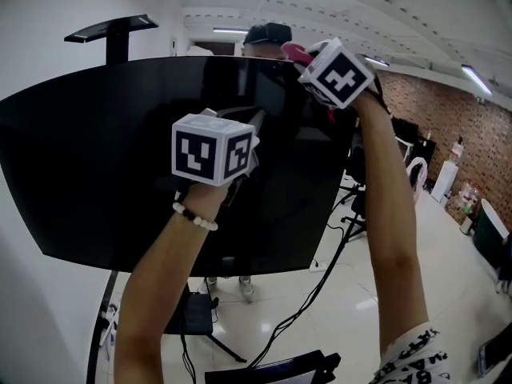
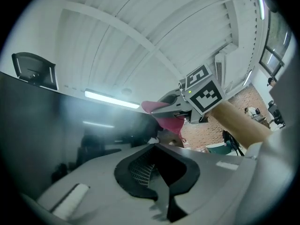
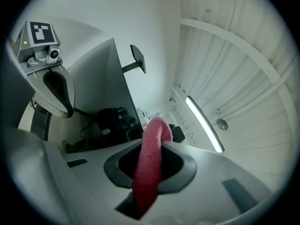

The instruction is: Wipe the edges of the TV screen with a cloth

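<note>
Cloth (image 3: 151,144): pink, bunched into a thick strip. Its long axis runs along the jaws of the right gripper (image 3: 149,168), from the slot nearest the camera out past the tips. The free end is rounded and points up and away towards the top edge of the TV screen (image 1: 112,158). In the head view the cloth shows as a short pink tongue pointing left from the gripper. It lies at the screen's top edge, towards the upper right corner. Whether it touches the edge cannot be confirmed.

Right gripper: jaws closed on the cloth, arm raised high.

Left gripper (image 2: 157,162): jaws apart, one ribbed pad face exposed, nothing between them. It is held in front of the screen's middle, lower than the right gripper and to its left. A bead bracelet (image 1: 194,217) sits on that wrist.

TV screen: large, black, unlit, reflecting the room, wide side horizontal. A black bracket (image 1: 112,27) stands above its upper left part.

Surroundings: cables (image 1: 312,294) trail on the pale floor under the screen; a brick wall (image 1: 436,110) stands to the right.
</note>
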